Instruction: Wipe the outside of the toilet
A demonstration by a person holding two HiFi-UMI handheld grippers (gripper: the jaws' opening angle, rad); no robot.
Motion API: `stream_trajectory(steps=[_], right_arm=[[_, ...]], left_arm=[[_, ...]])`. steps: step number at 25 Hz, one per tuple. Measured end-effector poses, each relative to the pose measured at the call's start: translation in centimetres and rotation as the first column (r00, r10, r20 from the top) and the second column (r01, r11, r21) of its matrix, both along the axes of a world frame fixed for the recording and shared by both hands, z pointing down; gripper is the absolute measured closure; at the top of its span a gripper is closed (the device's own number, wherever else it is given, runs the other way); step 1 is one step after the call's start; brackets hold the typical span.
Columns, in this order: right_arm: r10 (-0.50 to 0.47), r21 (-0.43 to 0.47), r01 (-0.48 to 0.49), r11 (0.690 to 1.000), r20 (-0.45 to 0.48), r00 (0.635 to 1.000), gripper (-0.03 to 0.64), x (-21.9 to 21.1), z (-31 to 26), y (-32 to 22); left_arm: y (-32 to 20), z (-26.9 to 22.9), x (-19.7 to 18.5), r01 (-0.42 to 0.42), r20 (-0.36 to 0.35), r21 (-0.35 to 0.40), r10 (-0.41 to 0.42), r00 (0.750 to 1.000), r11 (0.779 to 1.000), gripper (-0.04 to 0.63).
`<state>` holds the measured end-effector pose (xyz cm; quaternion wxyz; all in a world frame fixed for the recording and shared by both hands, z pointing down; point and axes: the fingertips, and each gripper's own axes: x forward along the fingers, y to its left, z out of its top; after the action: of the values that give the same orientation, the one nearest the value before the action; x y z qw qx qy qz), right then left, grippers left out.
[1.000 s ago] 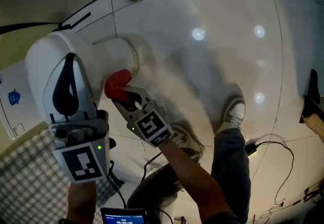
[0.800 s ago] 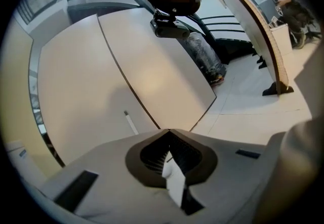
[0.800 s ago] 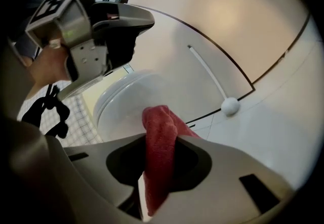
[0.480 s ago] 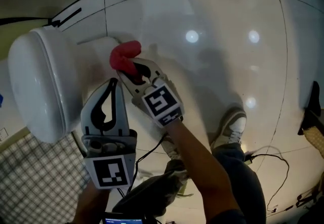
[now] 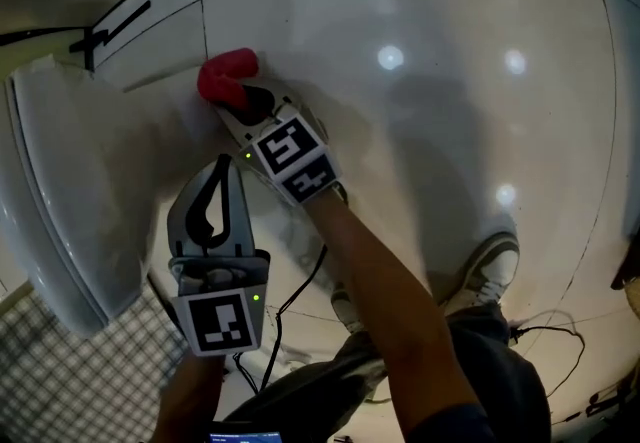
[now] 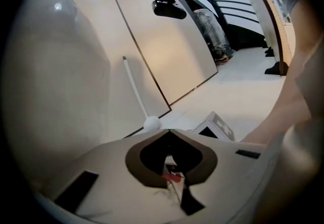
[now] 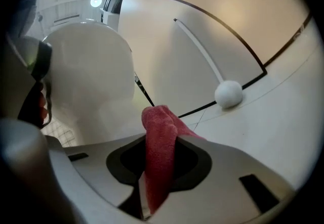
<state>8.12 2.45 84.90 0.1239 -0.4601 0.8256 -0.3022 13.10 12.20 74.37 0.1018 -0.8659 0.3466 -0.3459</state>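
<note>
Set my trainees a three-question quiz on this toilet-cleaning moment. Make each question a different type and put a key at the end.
1. True or false: both grippers hold a cloth.
2. Multiple choice: in the head view, the red cloth is A) on top of the toilet lid, B) just right of the toilet body, clamped in the right gripper, C) in the left gripper.
3. Fill in: the left gripper's jaws are ___.
Key: 1 false; 2 B; 3 shut, with nothing between them.
</note>
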Motion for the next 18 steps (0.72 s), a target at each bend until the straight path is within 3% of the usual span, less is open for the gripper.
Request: stream_trajectory(steps=[10,13,18], right_arm=[[-0.1,-0.118,0.109,0.987,0.083,0.992,0.526,-9.0,1.5,12.5],[-0.089,-0.13,0.096,0.987,0.065,0.994,0.526,-8.5,0.8,13.8],[-0.014,-0.133,0.016,0.991,0.012,1.0,0.526,-3.7,-5.0,15.3]], left_arm=[[2.2,1.3,-3.1,0.017,0.034,-0.024,-0.016,0.999,1.0,0.586],[3.3,0.5,-4.0,0.03,0.029,-0.035,-0.029,0.999,0.999,0.586],[5.8,-2.5,-5.4,0.079,-0.008,-0.08,-0.08,0.997,0.994,0.586]])
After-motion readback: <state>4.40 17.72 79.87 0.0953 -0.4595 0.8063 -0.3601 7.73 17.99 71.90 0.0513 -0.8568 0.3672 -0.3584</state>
